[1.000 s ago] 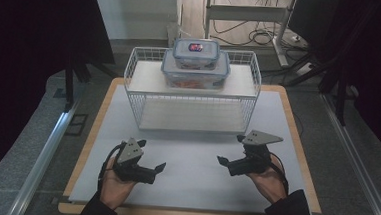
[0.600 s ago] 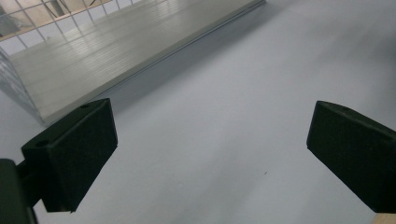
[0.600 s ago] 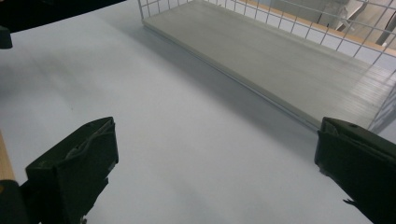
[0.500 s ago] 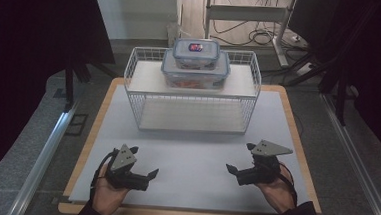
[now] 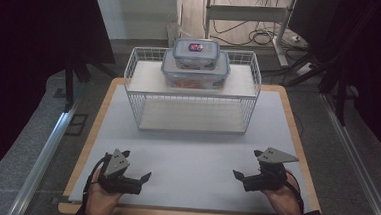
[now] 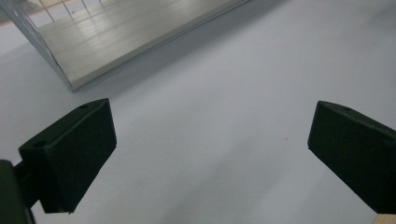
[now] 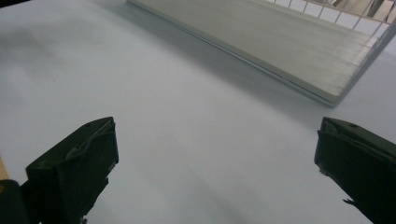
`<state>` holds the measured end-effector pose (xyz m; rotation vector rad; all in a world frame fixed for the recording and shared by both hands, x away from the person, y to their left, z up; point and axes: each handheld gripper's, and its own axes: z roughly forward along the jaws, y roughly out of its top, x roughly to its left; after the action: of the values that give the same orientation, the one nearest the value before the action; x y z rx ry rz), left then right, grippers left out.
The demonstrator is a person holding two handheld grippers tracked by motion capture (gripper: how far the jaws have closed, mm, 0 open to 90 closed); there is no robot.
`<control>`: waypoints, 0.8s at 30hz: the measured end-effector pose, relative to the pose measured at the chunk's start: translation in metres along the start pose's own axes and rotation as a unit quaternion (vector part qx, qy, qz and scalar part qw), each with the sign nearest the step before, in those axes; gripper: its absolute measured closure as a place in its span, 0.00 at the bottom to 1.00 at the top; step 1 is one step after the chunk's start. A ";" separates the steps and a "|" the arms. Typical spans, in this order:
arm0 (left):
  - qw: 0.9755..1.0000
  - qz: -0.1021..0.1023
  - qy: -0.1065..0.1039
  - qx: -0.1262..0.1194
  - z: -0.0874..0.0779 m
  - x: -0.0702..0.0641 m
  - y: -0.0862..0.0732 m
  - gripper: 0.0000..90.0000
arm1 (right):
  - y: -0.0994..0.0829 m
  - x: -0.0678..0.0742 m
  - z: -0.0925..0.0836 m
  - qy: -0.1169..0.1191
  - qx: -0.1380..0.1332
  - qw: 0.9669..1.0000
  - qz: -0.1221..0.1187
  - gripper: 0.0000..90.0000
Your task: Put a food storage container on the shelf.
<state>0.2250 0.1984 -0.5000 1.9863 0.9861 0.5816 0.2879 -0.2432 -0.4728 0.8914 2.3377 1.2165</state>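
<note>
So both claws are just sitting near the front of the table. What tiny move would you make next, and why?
Probably reach both forward toward the wire rack. The left gripper and right gripper are open, hold nothing, and sit near the table's front edge. The two stacked lidded boxes, small box on large box, rest on the rack's top shelf, far from either gripper.

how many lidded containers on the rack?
2. A large container sits on the wire rack's top shelf; a small container is stacked on its lid. The lower shelf looks bare.
</note>
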 end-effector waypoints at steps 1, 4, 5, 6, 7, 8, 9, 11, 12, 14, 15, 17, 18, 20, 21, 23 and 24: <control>1.000 0.001 0.003 0.002 0.000 0.000 -0.001 0.01 | -0.002 0.000 0.000 -0.002 0.000 1.000 0.002 0.00; 1.000 0.004 0.009 0.007 0.000 -0.001 -0.003 0.01 | -0.006 -0.001 -0.002 -0.008 0.006 1.000 -0.001 0.00; 1.000 0.006 0.010 0.010 0.000 -0.001 -0.004 0.00 | -0.007 -0.002 -0.002 -0.009 0.007 1.000 0.000 0.00; 1.000 0.006 0.011 0.012 0.000 -0.002 -0.005 0.00 | -0.009 -0.002 -0.003 -0.010 0.007 1.000 -0.001 0.00; 1.000 0.007 0.013 0.014 0.001 -0.002 -0.006 0.00 | -0.010 -0.002 -0.003 -0.011 0.009 1.000 0.001 0.00; 1.000 0.008 0.014 0.017 0.001 -0.002 -0.007 0.00 | -0.012 -0.003 -0.004 -0.012 0.009 1.000 0.001 0.00; 1.000 0.008 0.015 0.019 0.001 -0.003 -0.008 0.00 | -0.013 -0.003 -0.004 -0.014 0.011 1.000 0.002 0.00; 1.000 0.008 0.017 0.023 0.001 -0.003 -0.010 0.00 | -0.016 -0.004 -0.005 -0.017 0.014 1.000 0.005 0.00; 1.000 0.008 0.018 0.024 0.001 -0.003 -0.010 0.00 | -0.019 -0.005 -0.005 -0.018 0.015 1.000 0.008 0.00; 0.999 0.007 0.018 0.025 0.001 -0.004 -0.012 0.00 | -0.022 -0.006 -0.005 -0.018 0.018 1.000 0.010 0.00; 0.999 0.005 0.018 0.027 0.001 -0.004 -0.014 0.00 | -0.024 -0.007 -0.005 -0.019 0.020 1.000 0.012 0.00; 0.999 0.003 0.019 0.029 0.000 -0.004 -0.016 0.00 | -0.028 -0.008 -0.005 -0.019 0.025 0.999 0.015 0.00; 0.999 0.003 0.019 0.030 0.001 -0.004 -0.017 0.00 | -0.030 -0.008 -0.005 -0.020 0.027 0.999 0.016 0.00; 0.999 -0.001 0.018 0.032 0.001 -0.003 -0.019 0.00 | -0.032 -0.009 -0.005 -0.020 0.030 0.999 0.018 0.00; 0.999 -0.003 0.017 0.034 0.001 -0.002 -0.020 0.00 | -0.034 -0.009 -0.005 -0.019 0.033 0.999 0.022 0.00; 0.999 -0.009 0.015 0.035 0.002 -0.001 -0.021 0.00 | -0.036 -0.011 -0.005 -0.016 0.039 0.999 0.028 0.00; 0.999 -0.013 0.013 0.037 0.002 0.000 -0.022 0.00 | -0.037 -0.011 -0.005 -0.013 0.039 0.999 0.032 0.00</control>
<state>0.2170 0.2050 -0.5190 2.0320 1.0607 0.5649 0.2799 -0.2696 -0.5007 1.0096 2.3671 1.1370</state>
